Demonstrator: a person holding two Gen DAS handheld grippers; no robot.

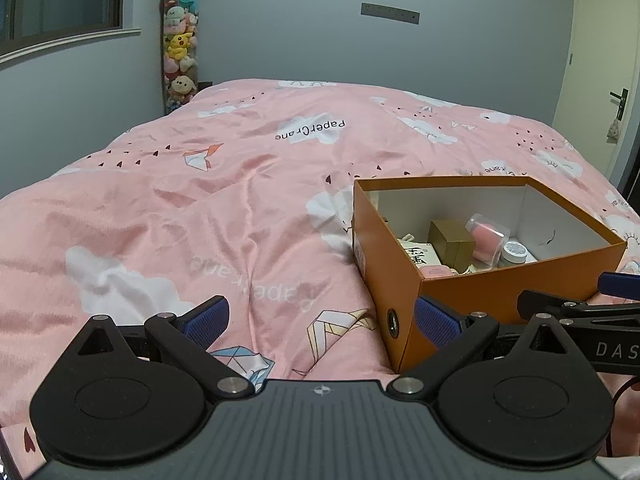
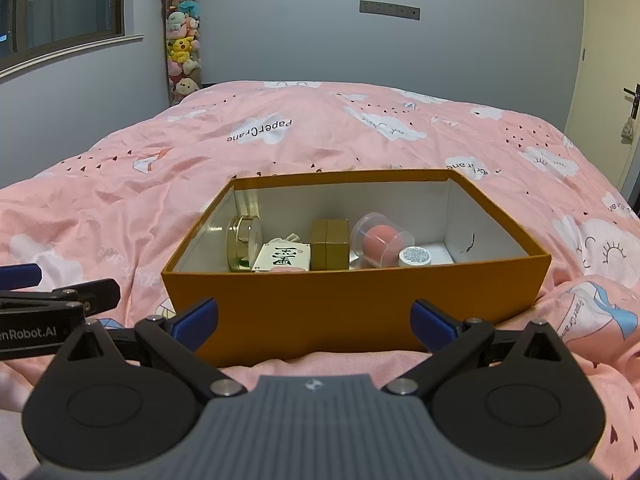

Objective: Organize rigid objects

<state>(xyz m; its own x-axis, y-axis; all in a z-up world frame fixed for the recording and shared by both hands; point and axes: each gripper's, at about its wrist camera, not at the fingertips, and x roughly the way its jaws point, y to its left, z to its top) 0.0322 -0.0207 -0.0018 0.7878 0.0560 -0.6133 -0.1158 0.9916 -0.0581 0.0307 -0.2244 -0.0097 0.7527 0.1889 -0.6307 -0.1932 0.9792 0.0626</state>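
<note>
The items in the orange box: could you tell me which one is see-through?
The clear plastic cup lying on its side, a pink ball visible inside; the gold box beside it is opaque.

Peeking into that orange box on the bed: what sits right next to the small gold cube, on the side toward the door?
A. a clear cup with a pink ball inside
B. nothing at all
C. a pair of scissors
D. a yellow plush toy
A: in the right wrist view, inside the orange box, the clear cup with a pink ball lies beside the gold cube.
</note>
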